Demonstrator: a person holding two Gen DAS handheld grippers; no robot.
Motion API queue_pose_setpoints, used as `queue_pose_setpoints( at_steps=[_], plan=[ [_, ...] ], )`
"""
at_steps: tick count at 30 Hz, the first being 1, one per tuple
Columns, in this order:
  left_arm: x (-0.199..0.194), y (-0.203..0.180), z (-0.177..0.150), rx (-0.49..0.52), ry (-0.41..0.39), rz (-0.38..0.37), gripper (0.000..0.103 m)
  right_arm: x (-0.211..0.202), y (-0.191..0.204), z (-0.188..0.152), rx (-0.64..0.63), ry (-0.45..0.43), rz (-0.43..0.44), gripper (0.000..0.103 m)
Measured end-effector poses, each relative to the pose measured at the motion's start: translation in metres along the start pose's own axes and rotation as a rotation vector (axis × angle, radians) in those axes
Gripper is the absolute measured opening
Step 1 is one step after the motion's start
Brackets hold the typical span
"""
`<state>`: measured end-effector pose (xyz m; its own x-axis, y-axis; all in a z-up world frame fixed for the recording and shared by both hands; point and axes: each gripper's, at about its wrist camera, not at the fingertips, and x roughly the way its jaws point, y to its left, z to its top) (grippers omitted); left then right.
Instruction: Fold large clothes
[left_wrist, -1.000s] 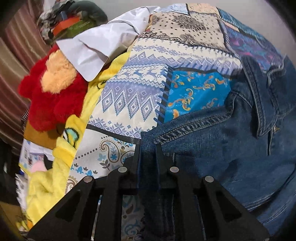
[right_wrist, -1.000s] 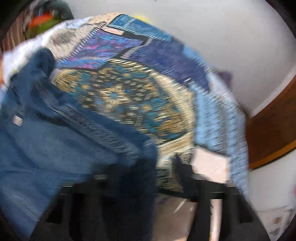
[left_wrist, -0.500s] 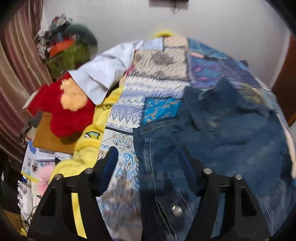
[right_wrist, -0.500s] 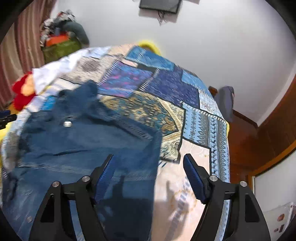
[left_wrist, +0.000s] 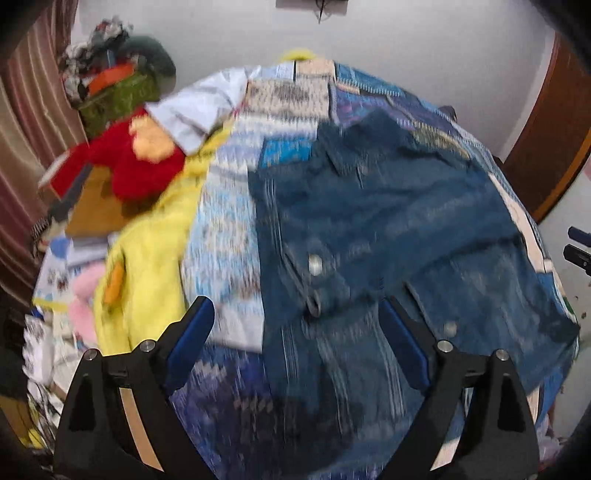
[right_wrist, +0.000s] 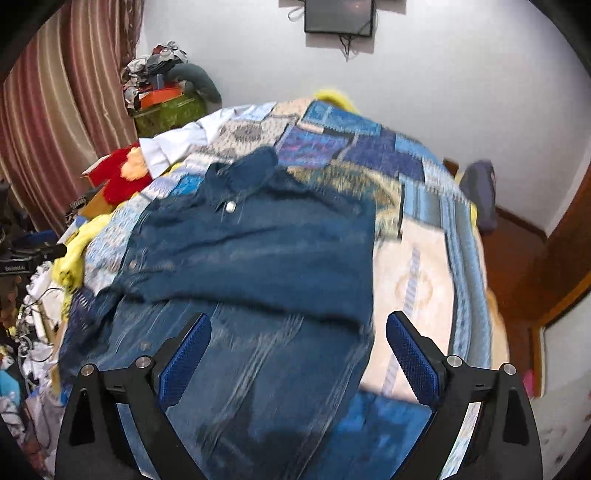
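Observation:
A blue denim jacket (left_wrist: 388, 229) lies spread on a bed with a patchwork cover (left_wrist: 229, 236); its collar points to the far end. It also shows in the right wrist view (right_wrist: 258, 251), with its top part folded over the lower part. My left gripper (left_wrist: 295, 325) is open and empty, held above the jacket's left side. My right gripper (right_wrist: 298, 339) is open and empty, held above the jacket's lower right part. The tip of the other gripper shows at the right edge of the left wrist view (left_wrist: 578, 247).
A red plush toy (left_wrist: 125, 166), a yellow blanket (left_wrist: 144, 258) and a white cloth (left_wrist: 199, 107) lie along the bed's left side. A heap of clothes on a green box (right_wrist: 166, 99) stands by the striped curtain (right_wrist: 55, 122). A wooden door (right_wrist: 561, 251) is at right.
Both grippers let go of the jacket's edges, opened wide and pulled back and up. The jacket now lies on the bed, and more of the room shows.

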<state>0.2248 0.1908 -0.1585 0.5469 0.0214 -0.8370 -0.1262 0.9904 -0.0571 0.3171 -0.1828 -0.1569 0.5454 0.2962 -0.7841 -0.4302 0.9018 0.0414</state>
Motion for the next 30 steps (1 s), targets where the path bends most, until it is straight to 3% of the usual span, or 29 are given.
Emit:
queue_pose_setpoints(
  at_steps=[11, 13, 15, 17, 19, 21, 22, 24, 27, 30],
  plan=[
    [0.068, 0.016, -0.109, -0.131, 0.282, -0.077, 0.091, 0.001, -0.016, -0.079, 0.156, 0.148, 0.072, 0.094],
    [0.078, 0.019, -0.126, -0.179, 0.321, -0.110, 0.091, 0.004, -0.013, -0.089, 0.167, 0.173, 0.105, 0.089],
    [0.084, 0.019, -0.135, -0.218, 0.338, -0.139, 0.091, 0.008, -0.010, -0.095, 0.176, 0.195, 0.142, 0.073],
    [0.086, 0.020, -0.141, -0.247, 0.338, -0.160, 0.089, 0.010, -0.007, -0.099, 0.189, 0.180, 0.162, 0.070],
    [0.090, 0.021, -0.144, -0.277, 0.346, -0.213, 0.077, 0.012, -0.003, -0.097, 0.180, 0.175, 0.171, 0.061],
    [0.091, 0.021, -0.144, -0.309, 0.346, -0.267, 0.056, 0.013, -0.002, -0.095, 0.190, 0.175, 0.193, 0.046],
    [0.090, 0.019, -0.143, -0.304, 0.340, -0.248, 0.051, 0.014, -0.001, -0.093, 0.191, 0.174, 0.198, 0.043],
    [0.087, 0.012, -0.139, -0.253, 0.323, -0.197, 0.026, 0.015, 0.002, -0.091, 0.179, 0.168, 0.195, 0.035],
    [0.078, -0.003, -0.130, -0.180, 0.283, -0.143, 0.017, 0.014, 0.002, -0.087, 0.180, 0.153, 0.193, 0.025],
    [0.062, -0.020, -0.114, -0.107, 0.209, -0.112, 0.015, 0.012, 0.004, -0.081, 0.143, 0.142, 0.198, 0.021]
  ],
)
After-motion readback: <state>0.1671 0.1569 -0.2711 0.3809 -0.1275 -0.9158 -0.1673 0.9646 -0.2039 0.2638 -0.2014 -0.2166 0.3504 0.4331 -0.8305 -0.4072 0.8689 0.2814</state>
